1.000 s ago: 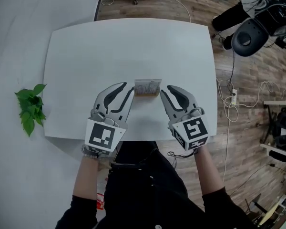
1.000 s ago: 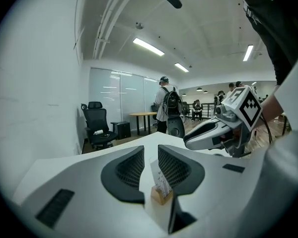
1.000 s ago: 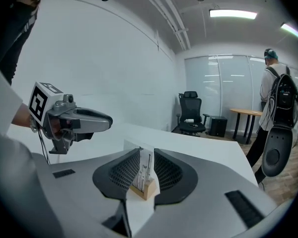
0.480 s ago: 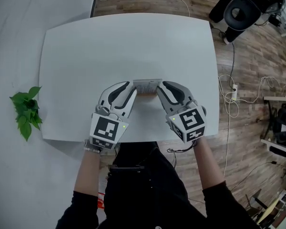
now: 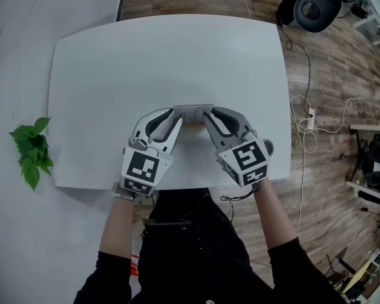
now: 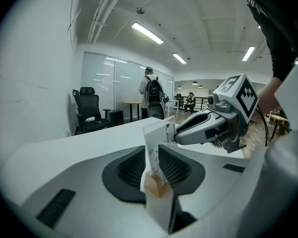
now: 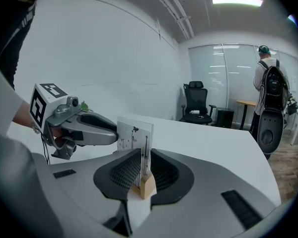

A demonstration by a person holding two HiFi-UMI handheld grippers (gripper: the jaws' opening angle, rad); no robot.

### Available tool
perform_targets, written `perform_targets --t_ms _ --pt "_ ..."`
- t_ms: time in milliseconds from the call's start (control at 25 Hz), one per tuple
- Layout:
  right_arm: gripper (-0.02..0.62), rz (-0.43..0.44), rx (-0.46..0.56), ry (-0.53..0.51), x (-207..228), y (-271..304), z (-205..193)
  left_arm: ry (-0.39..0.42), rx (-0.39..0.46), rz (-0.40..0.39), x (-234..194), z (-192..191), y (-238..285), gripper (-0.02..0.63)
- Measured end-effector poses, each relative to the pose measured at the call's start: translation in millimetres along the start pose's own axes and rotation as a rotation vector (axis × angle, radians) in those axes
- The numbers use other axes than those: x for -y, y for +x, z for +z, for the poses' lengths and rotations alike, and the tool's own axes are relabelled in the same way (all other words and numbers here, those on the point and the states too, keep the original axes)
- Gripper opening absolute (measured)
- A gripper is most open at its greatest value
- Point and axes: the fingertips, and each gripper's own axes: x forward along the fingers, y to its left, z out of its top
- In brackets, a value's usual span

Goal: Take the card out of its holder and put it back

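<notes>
White table (image 5: 114, 62) below, left gripper (image 5: 175, 116), angled inward, jaws clamping holder (image 6: 156, 185); right gripper (image 5: 206, 118), jaws closing round card (image 7: 134, 133).

I'm in an open office here: a black office chair (image 6: 87, 114) far off against glass partitions (image 6: 111, 88), strip lights (image 6: 147, 33) overhead, someone with a backpack (image 6: 154, 90) by a desk (image 6: 131, 103), and cables (image 5: 302, 116) on the wood floor (image 5: 329, 68) right of my white table (image 5: 164, 56).

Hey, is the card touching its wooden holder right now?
Touching. The right gripper view shows the card standing upright with its lower edge seated in the slot of the wooden holder.
</notes>
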Motion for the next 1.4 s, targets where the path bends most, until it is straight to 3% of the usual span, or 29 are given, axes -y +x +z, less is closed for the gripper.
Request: perform_targets --t_ms 200,1400 --pt "0.087 -0.005 0.005 -0.001 0 0 0 0.005 -0.007 0.009 -1 -2 2 0.060" --pt "0.086 -0.058 0.026 -0.031 -6 -19 21 0.001 0.013 -0.020 2 21 -13 0.051"
